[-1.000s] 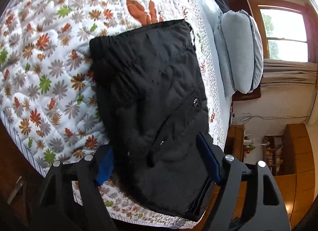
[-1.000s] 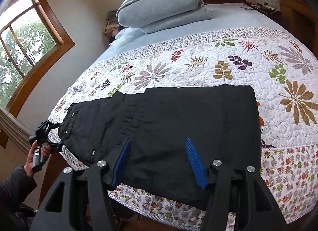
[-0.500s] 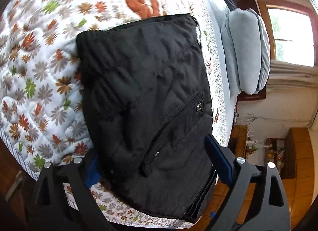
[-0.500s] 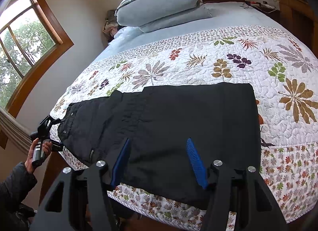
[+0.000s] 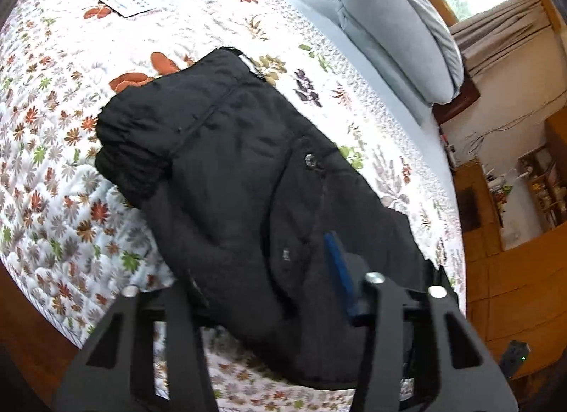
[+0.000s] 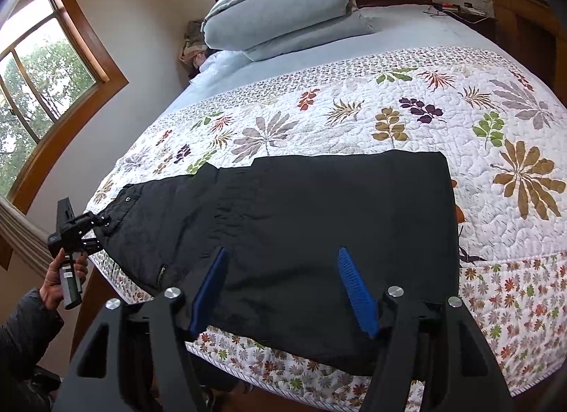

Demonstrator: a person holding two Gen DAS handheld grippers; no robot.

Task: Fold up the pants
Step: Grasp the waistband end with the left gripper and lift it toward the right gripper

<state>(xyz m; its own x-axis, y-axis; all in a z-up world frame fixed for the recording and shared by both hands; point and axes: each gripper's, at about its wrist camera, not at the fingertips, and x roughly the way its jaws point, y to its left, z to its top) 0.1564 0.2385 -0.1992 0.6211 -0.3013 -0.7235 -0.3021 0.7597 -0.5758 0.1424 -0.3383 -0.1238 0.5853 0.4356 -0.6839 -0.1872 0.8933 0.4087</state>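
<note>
The black pants (image 6: pixel 301 220) lie folded lengthwise along the near edge of the bed, waist end to the left. In the left wrist view the pants (image 5: pixel 248 181) bulge up between my fingers. My left gripper (image 5: pixel 262 270) is shut on the waist end of the pants; one blue pad (image 5: pixel 338 270) shows and the other is hidden under cloth. It also shows in the right wrist view (image 6: pixel 95 231), gripping the waist corner. My right gripper (image 6: pixel 283 288) is open and empty, held just above the middle of the pants.
The floral quilt (image 6: pixel 389 121) covers the bed. Stacked grey pillows (image 6: pixel 283 18) lie at the head. A white card (image 5: pixel 124 4) lies on the quilt's far part. Wooden furniture (image 5: pixel 514 270) stands beyond the bed's side. A window (image 6: pixel 35 86) is at the left.
My left gripper closed on the waist end and lifted it, bunching the cloth and turning its view toward the pillows. My right gripper stayed open and nearly still.
</note>
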